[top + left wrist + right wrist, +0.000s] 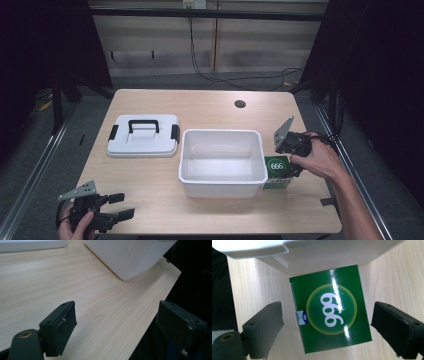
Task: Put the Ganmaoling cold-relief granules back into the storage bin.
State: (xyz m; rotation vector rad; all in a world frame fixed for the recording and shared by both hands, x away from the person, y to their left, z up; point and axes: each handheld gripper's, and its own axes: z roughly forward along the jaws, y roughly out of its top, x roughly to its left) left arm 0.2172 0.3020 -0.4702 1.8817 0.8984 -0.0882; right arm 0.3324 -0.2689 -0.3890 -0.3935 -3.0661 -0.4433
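A green box (276, 171) marked 999 lies flat on the table against the right wall of the white open tub (222, 185). My right gripper (291, 159) hovers directly above the green box (329, 308), open, one jaw on each side of it and not touching it. The tub's rim (287, 250) runs along the top of the right gripper view. My left gripper (123, 205) is open near the table's front left corner, with bare wood between its jaws. The left gripper view has the tub's corner (130, 257) ahead of the left gripper (117, 327).
A white lid (143, 136) with a black handle and side clips lies left of the tub. A round cable hole (240, 104) sits at the table's far right. The table's front edge (155, 312) runs close by my left gripper.
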